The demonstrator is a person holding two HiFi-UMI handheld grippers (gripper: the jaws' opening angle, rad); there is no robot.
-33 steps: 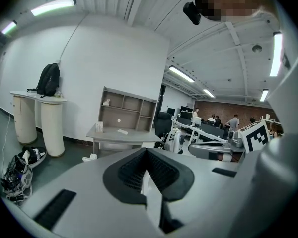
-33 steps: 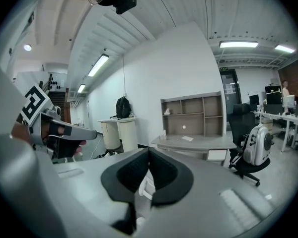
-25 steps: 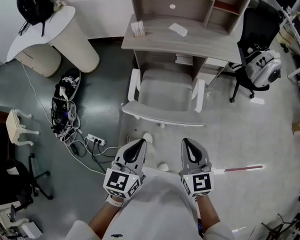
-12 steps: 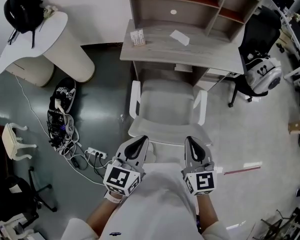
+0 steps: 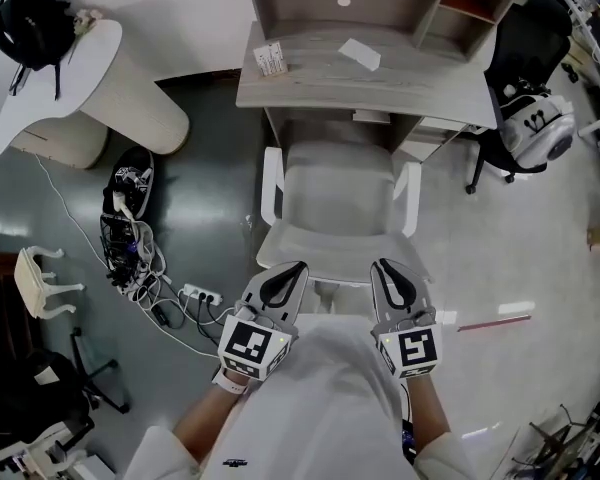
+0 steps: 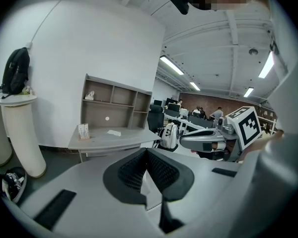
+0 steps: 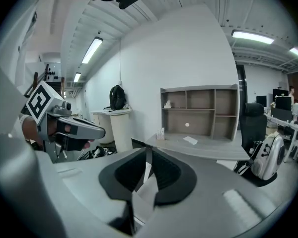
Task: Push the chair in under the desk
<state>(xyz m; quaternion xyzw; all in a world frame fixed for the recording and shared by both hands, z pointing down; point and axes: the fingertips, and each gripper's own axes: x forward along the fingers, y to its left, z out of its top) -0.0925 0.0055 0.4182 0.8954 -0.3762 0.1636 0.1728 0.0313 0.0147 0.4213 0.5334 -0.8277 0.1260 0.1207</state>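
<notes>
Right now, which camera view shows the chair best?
The head view: it shows the chair from above, with seat and both armrests, its front at the desk. The left gripper view and the right gripper view look over it toward the desk; at most a pale sliver of it shows low in each.

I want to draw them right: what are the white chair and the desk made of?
The chair looks like smooth white plastic, plain and faintly glossy, though painted wood is possible. The desk looks like wood or wood-look board: pale grey grain streaks, matte.
</notes>
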